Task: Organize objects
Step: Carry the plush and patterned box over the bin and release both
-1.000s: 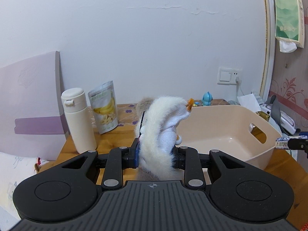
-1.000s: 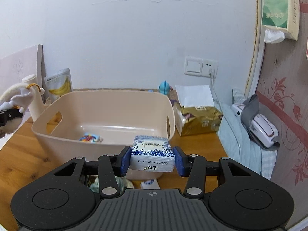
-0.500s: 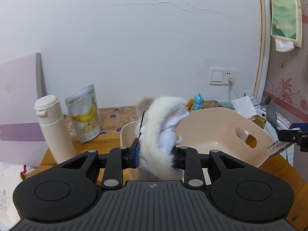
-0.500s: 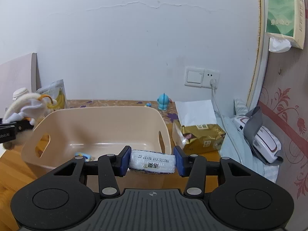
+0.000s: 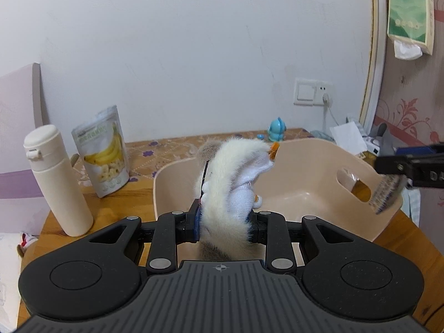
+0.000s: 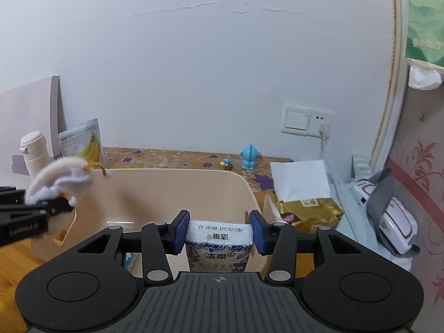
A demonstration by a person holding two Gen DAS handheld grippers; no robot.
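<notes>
The left gripper (image 5: 225, 223) has its fingers closed on a white plush toy (image 5: 236, 183), which stands up between the pads above the near-left rim of the beige bin (image 5: 305, 166). The toy's fur hides most of the pads (an orange loop shows at its top). The right gripper (image 6: 219, 231) has its fingers clamped on a blue-and-white tissue pack (image 6: 219, 245), held over the bin's near-right corner, printed end facing up. From the right wrist view the bin (image 6: 172, 191) sits on the wooden table (image 6: 16, 252), with a small blue-and-white item lying on its floor, partly hidden. Left of the bin stand a cream bottle (image 5: 57, 180) and a banana chip pouch (image 5: 104, 149). A blue figurine (image 6: 250, 157) stands near the wall, and a gold tissue box (image 6: 308, 208) lies just right of the bin.
</notes>
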